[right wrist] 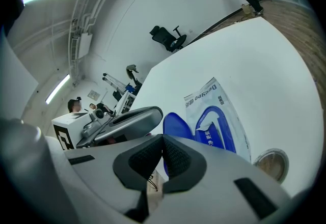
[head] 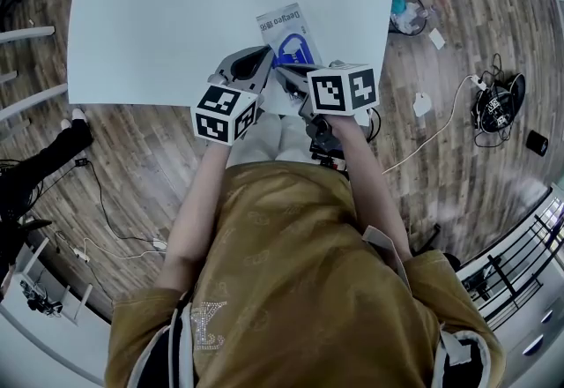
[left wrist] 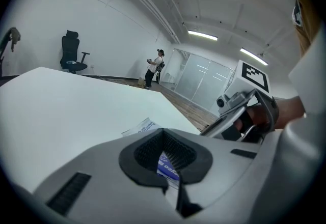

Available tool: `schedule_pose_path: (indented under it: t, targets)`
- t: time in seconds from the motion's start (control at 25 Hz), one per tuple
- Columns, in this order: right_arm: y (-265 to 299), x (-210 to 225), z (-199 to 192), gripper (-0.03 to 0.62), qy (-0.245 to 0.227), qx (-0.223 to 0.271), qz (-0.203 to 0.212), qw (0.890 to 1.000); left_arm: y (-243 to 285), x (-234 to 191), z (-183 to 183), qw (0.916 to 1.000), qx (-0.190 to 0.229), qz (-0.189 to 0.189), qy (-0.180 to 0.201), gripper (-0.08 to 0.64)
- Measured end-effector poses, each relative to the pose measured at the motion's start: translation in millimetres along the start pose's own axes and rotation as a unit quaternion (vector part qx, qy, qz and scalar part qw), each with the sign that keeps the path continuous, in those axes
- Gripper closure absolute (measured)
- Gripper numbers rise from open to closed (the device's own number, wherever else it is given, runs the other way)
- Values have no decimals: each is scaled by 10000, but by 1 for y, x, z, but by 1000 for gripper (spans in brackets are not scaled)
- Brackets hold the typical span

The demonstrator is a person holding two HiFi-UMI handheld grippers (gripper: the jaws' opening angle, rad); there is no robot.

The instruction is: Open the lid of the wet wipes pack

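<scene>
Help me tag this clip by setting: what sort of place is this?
Probably an open office or lab workspace: a large white table on a wood-plank floor strewn with cables, an office chair at the far side, and a glass partition under ceiling strip lights.

Head view overhead, tool views low (all sharing wipes pack [head: 284,30])

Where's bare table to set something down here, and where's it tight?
Free: the whole table left of and beyond the wet wipes pack, plus a strip between the pack and the table's right edge. Tight: the near edge, where the left gripper and right gripper crowd over the pack.
</scene>
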State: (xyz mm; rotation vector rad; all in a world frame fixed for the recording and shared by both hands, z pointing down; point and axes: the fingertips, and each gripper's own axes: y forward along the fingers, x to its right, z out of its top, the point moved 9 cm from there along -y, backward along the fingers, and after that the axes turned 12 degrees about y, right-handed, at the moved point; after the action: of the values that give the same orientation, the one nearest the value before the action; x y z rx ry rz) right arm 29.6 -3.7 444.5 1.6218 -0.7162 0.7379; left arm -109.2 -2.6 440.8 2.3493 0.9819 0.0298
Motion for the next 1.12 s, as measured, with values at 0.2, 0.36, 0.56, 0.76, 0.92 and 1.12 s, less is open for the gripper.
schedule_pose_path:
  t: [0.2,0.36,0.56,0.76,0.92,1.12]
  targets:
    - [2,-2,0,584,-28,-37,14,10000,4,-2,1,9997,30,-255,-54,558]
    - [4,-5,-3,584,-4,-45,-10,10000,5,-2,-1,9994,-77,-319,87,558]
    - [7,-3,-1,584,4,-31,-63,10000,9,-6,-7,9991,-321,-197,209,558]
    - [1,-5,-2,584,53,57,-28,10000,5,-7,-19,9987,-469,-167,114,558]
    - [-5,-5,-5,584,65,142,-74,9999,-3,-7,-24,9986,-491,-158,64,558]
    - [-10,5,-7,584,111,216,-192,9995,-6,-10,-27,9986,-510,-123,5,558]
